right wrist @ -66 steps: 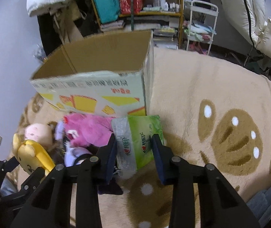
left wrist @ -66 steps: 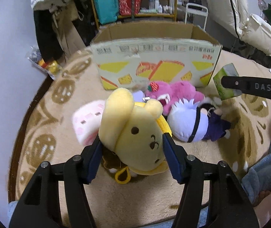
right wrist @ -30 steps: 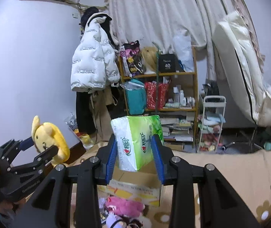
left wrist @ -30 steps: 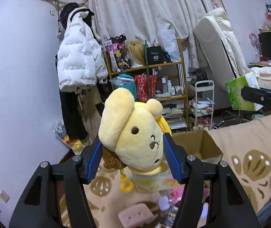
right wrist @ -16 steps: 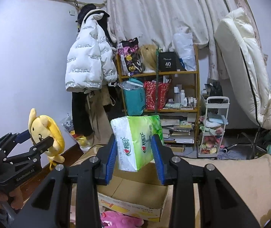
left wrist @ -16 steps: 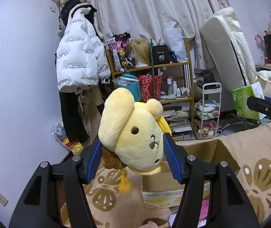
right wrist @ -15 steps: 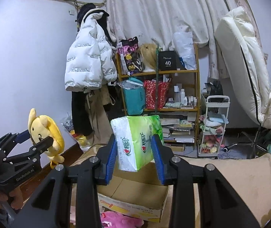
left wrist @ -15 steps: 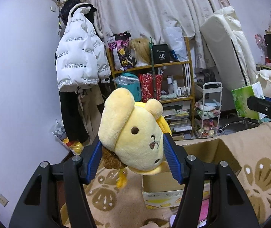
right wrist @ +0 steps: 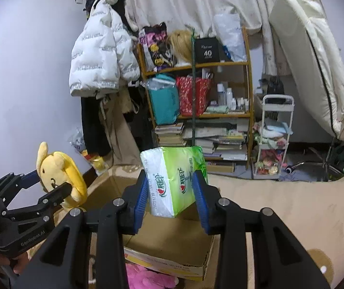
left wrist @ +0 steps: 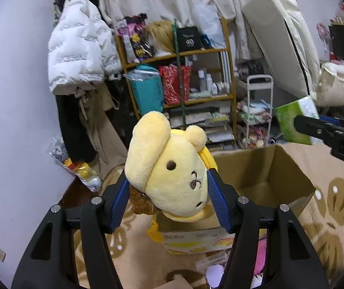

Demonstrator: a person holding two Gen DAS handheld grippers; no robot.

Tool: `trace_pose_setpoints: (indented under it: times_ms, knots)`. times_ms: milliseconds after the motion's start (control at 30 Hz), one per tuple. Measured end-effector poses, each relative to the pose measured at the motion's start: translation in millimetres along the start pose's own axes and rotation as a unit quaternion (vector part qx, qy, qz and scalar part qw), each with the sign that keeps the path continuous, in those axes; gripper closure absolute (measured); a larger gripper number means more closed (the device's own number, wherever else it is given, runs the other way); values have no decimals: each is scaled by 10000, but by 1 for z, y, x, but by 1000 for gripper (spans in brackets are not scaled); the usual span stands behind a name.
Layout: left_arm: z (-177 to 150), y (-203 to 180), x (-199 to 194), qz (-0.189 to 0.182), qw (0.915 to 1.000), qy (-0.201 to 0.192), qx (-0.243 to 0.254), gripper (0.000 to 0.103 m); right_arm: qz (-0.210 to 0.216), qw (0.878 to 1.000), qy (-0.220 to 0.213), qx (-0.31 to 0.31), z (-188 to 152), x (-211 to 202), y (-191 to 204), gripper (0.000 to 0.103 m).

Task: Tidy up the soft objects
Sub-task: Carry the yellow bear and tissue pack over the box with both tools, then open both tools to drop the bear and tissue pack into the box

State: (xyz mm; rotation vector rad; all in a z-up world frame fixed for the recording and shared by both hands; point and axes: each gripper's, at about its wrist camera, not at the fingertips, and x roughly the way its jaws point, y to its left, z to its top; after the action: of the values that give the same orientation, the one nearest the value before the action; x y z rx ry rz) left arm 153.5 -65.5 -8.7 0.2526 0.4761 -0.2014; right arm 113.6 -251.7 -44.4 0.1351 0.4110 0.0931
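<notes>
In the left wrist view, the yellow plush (left wrist: 172, 171) is held between the blue pads of the left tongs (left wrist: 169, 200), in the air above the near edge of the open box (left wrist: 263, 175). The box is seen on the beige rug (left wrist: 328, 216). At the right edge, the right tongs (left wrist: 316, 127) are seen with the green tissue pack (left wrist: 292, 120) held above the box.

In the right wrist view, the right tongs (right wrist: 172, 197) are closed on the tissue pack (right wrist: 174, 180), which is held over the box (right wrist: 172, 240). At the left, the plush (right wrist: 58, 171) is gripped by the left tongs (right wrist: 58, 187). A pink toy (right wrist: 145, 278) is seen on the rug in front of the box.
</notes>
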Motion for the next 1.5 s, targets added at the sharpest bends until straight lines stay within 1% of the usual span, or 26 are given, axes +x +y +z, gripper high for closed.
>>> trace_pose_setpoints:
  times_ms: [167, 267, 367, 433, 500, 633, 667, 733, 867, 933, 1067, 1133, 1267, 1333, 1400, 1500]
  knots:
    - [-11, -14, 13, -195, 9995, 167, 180, 42, 57, 9998, 202, -9, -9, 16, -3, 64]
    - [-16, -21, 18, -210, 9991, 252, 275, 41, 135, 9993, 337, 83, -13, 23, -6, 64]
    - [-17, -22, 20, -210, 9990, 302, 266, 37, 212, 9983, 499, 200, -17, 29, -9, 63]
    - [-17, -21, 21, -128, 9991, 310, 243, 23, 243, 9976, 592, 257, -19, 32, -10, 63]
    - [-18, -20, 20, 40, 9993, 297, 231, 16, 265, 9967, 695, 312, -22, 35, -11, 63]
    - [-21, -17, 19, 29, 9990, 401, 206, 16, 222, 9964, 790, 193, -26, 37, -8, 62]
    - [-22, -16, 18, 41, 9989, 424, 205, 16, 186, 9964, 816, 145, -26, 37, -6, 60]
    - [-23, -14, 18, 83, 9986, 486, 199, 15, 146, 9963, 842, 129, -28, 36, -5, 48]
    - [-25, -11, 13, 81, 9980, 610, 141, 15, 73, 9955, 919, 233, -30, 30, -5, 40]
    - [-26, -11, 8, 134, 9978, 614, 193, 15, 33, 9954, 917, 257, -30, 25, -5, 31]
    - [-27, -10, 0, 207, 9971, 691, 231, 15, 3, 9954, 886, 359, -30, 11, -7, 22]
    - [-28, -9, -4, 263, 9961, 805, 238, 15, -22, 9955, 859, 393, -31, 3, -8, 14]
    - [-29, -3, -17, 396, 9952, 862, 238, 13, -105, 9955, 858, 390, -33, -9, -6, 12]
    - [-31, 2, -24, 447, 9947, 906, 186, 10, -147, 9957, 868, 296, -34, -15, -1, 12]
    - [-33, 6, -30, 490, 9942, 945, 138, 10, -174, 9957, 875, 229, -36, -21, 2, 11]
    - [-38, 12, -38, 443, 9935, 1050, 66, 9, -191, 9958, 875, 195, -38, -32, 8, 11]
